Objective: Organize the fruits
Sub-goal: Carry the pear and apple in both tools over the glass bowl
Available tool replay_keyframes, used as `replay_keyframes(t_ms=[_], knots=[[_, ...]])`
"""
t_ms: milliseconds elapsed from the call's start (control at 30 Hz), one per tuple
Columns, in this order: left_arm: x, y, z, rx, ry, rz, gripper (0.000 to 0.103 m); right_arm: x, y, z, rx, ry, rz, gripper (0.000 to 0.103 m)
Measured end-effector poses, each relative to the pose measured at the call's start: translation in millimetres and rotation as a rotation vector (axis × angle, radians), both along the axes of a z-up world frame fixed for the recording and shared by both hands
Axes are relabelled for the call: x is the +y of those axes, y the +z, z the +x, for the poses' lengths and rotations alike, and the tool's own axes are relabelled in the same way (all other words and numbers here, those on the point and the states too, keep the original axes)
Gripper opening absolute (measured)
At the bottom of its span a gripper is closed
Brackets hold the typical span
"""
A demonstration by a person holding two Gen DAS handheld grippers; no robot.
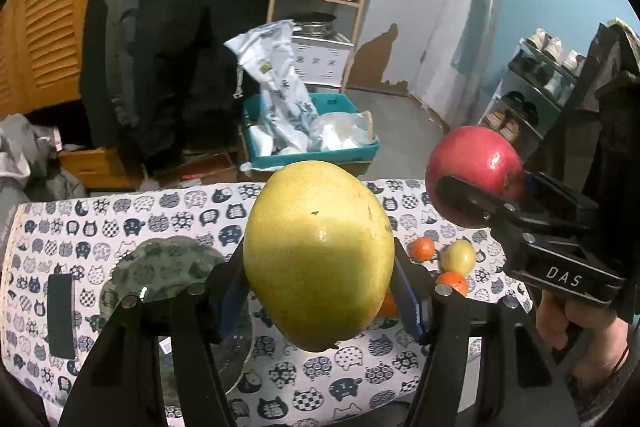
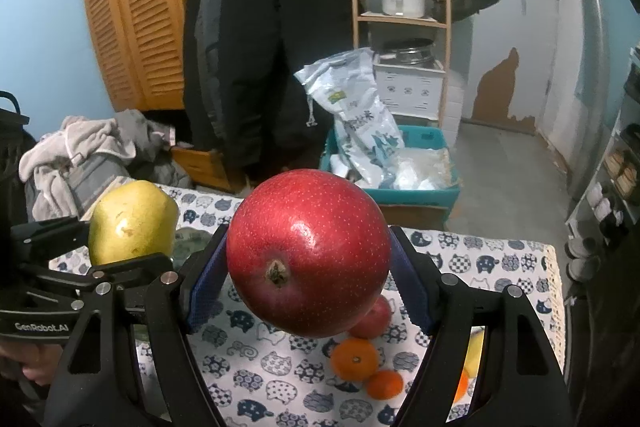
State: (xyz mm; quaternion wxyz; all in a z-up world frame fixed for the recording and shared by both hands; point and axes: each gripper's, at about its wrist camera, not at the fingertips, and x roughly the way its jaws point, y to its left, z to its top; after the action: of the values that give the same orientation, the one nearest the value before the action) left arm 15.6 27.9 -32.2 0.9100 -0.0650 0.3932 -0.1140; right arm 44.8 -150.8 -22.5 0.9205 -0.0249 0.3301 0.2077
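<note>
Pear (image 1: 318, 255) upright — apple (image 2: 308, 253) calyx-forward

Red apple (image 2: 308, 253) hides most of another apple (image 2: 374, 317).

The large yellow-green pear (image 1: 318, 255) hangs above the cat-print cloth-covered desk (image 1: 120, 223), left of the round red apple (image 1: 474, 169). Below them on the desk, the small orange tangerines (image 2: 355, 358) lie right of the dark glass plate (image 1: 168, 267).

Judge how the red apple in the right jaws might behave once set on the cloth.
The apple looks round and glossy, so it would probably roll or slip from loose jaws. It seems firm, holding its shape between the pads. The cloth may slow it.
</note>
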Motion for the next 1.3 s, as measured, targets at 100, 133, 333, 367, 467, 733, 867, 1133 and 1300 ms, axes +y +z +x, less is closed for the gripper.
replay_keyframes(t_ms=[100, 133, 333, 367, 467, 733, 867, 1133, 1300], knots=[[13, -4, -3, 0.007, 0.026, -0.001, 0.065, 14, -1, 3, 0.007, 0.024, -0.002, 0.075], [18, -5, -3, 0.010, 0.035, -0.004, 0.065, 19, -1, 3, 0.009, 0.033, -0.004, 0.075], [47, -13, -8, 0.029, 0.090, -0.011, 0.065, 49, -3, 6, 0.015, 0.082, -0.013, 0.075], [52, -14, -9, 0.032, 0.099, -0.012, 0.065, 55, -4, 7, 0.017, 0.092, -0.015, 0.075], [66, -19, -12, 0.041, 0.127, -0.016, 0.065, 70, -6, 9, 0.026, 0.114, -0.017, 0.075], [101, -32, -16, 0.064, 0.194, -0.023, 0.065, 110, -14, 14, 0.053, 0.177, -0.021, 0.075], [117, -44, -17, 0.089, 0.223, -0.021, 0.065, 128, -18, 16, 0.070, 0.202, -0.023, 0.075], [141, -86, -8, 0.201, 0.255, -0.041, 0.065, 157, -31, 21, 0.113, 0.246, -0.023, 0.075], [150, -117, -3, 0.287, 0.281, -0.050, 0.065, 169, -44, 26, 0.150, 0.257, -0.030, 0.075]])
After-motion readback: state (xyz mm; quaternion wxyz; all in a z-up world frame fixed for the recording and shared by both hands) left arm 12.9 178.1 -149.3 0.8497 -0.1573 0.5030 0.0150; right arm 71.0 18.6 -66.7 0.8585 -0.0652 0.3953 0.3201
